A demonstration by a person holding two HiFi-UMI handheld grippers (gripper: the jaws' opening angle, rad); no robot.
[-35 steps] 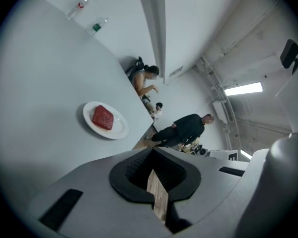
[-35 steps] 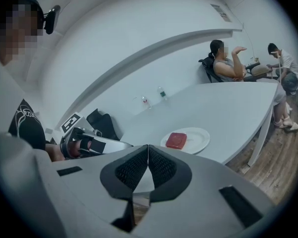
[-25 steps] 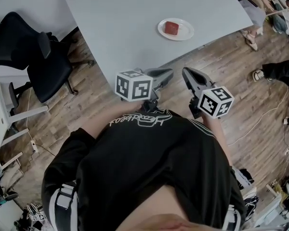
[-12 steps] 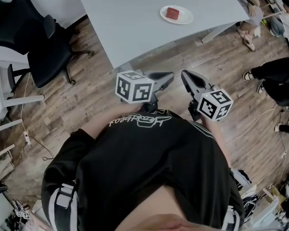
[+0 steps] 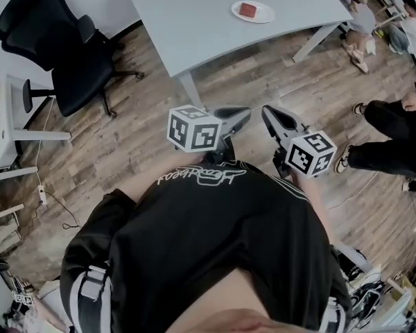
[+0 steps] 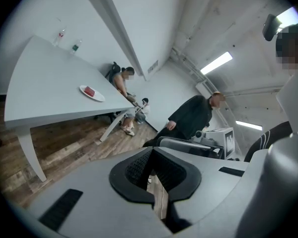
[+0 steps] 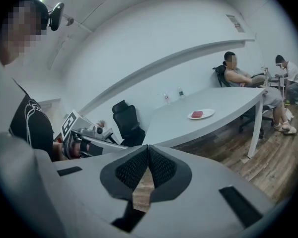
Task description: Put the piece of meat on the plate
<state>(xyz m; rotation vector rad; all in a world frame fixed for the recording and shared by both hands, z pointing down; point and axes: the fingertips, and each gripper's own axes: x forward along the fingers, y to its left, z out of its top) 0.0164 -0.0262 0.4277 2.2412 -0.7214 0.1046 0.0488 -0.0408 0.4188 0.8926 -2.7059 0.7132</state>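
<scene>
While the person in the black top point(image 5: 208, 241) stands on the wood floor point(image 5: 277, 75), well back from the table point(image 5: 194, 19), both tools are held side by side at waist level, noses toward it and just apart from each other. Left gripper point(image 5: 244, 111): fingers point(image 6: 136, 167) closed tip to tip, nothing between them, only a slit of floor showing lower down. Right gripper point(image 5: 267, 111): the same, pads point(image 7: 161, 167) meeting at the tips, empty. Neither is anywhere near the tabletop. Meat point(image 5: 247, 10): a small red piece, lying in the middle of the plate point(image 5: 267, 14). The plate is white and round, flat on the table toward its right-hand end as seen from the head view, a little in from the edge. Two small bottles point(image 7: 180, 91) stand at the far side of the table by the wall, well apart from the plate. The rest of the top is bare grey. Black chair point(image 5: 62, 54) on the floor off the table's left corner, not touching it. White desk point(image 5: 0, 130) at the far left edge. A seated person point(image 7: 233, 71) is beyond the table's right end, with another point(image 7: 288, 68) seated just past them. Someone in dark clothes point(image 6: 191, 120) stands on the floor to the right.
</scene>
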